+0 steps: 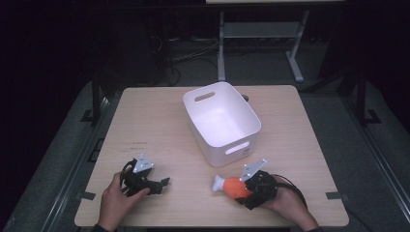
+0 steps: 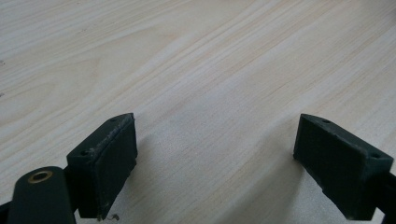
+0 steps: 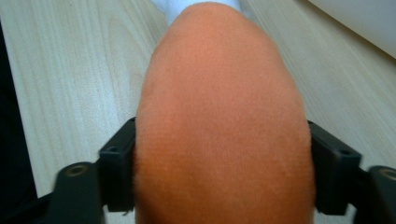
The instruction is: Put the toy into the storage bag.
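Note:
An orange plush toy (image 1: 233,186) shaped like a drumstick, with a white knob at its left end, lies on the wooden table (image 1: 154,121) at the front right. My right gripper (image 1: 241,190) comes at it from the right. In the right gripper view the toy (image 3: 219,107) bulges between the two black pads (image 3: 119,168), which press against its sides. At the front left my left gripper (image 1: 162,184) rests in a hand, pointing right. Its jaws stand wide apart over bare wood, and nothing lies between the left gripper's (image 2: 215,161) fingertips.
A white plastic bin (image 1: 256,126) with cut-out handles stands in the middle of the table, just behind the toy. Dark floor, cables and a metal table frame (image 1: 221,48) lie beyond the far edge.

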`<state>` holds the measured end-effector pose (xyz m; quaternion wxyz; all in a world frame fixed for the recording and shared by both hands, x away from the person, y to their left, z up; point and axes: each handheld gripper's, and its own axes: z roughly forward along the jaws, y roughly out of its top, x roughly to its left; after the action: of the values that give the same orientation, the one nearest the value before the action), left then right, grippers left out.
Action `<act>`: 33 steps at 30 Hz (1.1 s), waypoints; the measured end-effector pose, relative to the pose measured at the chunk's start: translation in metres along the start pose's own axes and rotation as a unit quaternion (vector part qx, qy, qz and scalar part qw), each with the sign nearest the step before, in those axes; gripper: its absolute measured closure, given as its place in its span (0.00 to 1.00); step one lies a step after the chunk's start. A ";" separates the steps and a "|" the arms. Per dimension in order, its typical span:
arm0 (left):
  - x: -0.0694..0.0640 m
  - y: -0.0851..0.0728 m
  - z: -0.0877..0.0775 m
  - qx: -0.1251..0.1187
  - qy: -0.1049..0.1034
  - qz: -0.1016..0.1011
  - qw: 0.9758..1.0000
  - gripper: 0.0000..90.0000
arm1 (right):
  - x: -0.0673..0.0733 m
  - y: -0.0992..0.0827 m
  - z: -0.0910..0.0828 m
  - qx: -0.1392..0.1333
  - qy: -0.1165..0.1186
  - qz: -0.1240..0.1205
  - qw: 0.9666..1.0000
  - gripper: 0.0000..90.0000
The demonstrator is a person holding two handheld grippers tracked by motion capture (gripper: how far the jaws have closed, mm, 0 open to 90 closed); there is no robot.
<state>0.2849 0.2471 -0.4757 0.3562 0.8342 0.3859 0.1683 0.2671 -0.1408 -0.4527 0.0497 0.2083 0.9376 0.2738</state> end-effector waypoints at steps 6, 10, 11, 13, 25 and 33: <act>0.000 0.000 0.000 0.000 0.000 0.000 1.000 0.14 | 0.000 -0.001 -0.003 -0.001 0.004 0.003 1.000 0.33; 0.000 0.000 0.000 0.000 0.000 0.000 1.000 0.14 | -0.001 -0.002 -0.007 -0.007 0.004 0.008 1.000 0.32; 0.000 0.000 0.000 0.000 0.000 0.000 1.000 0.14 | -0.001 -0.003 -0.008 -0.009 0.004 0.010 1.000 0.32; 0.000 0.000 0.000 0.000 0.000 0.000 1.000 0.14 | -0.003 -0.004 -0.011 -0.010 0.002 0.014 1.000 0.32; 0.000 0.000 0.000 0.001 0.000 0.000 1.000 0.14 | -0.011 -0.020 -0.033 -0.019 -0.017 0.044 0.999 0.32; 0.000 0.000 0.000 0.000 0.000 0.000 1.000 0.14 | -0.020 -0.031 -0.048 -0.031 -0.033 0.062 0.997 0.31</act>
<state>0.2849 0.2472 -0.4757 0.3558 0.8344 0.3859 0.1683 0.2638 -0.1966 -0.4291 0.0698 0.2732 0.9119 0.2982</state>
